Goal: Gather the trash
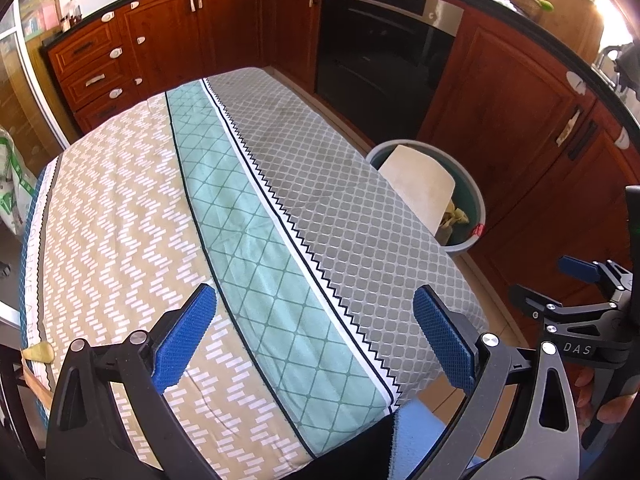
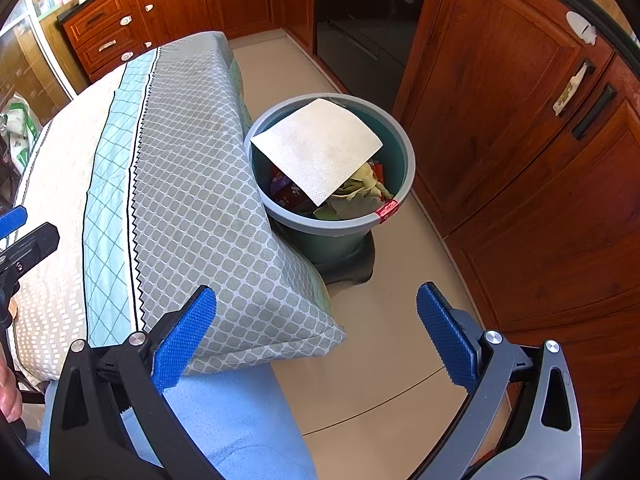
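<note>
A round grey-green trash bin stands on the floor beside the table's right edge. A flat white paper sheet lies across its top, over yellowish scraps and coloured wrappers. In the left wrist view the bin and the sheet peek out behind the table edge. My left gripper hangs open over the patterned tablecloth, holding nothing. Near the table corner my right gripper stands open above the floor, a short way from the bin. The right gripper also shows at the left view's right edge.
Red-brown wooden cabinets and a black oven ring the table closely. A yellowish scrap lies at the table's left edge. A light blue cloth lies below the table corner. Beige floor tiles lie between table and cabinets.
</note>
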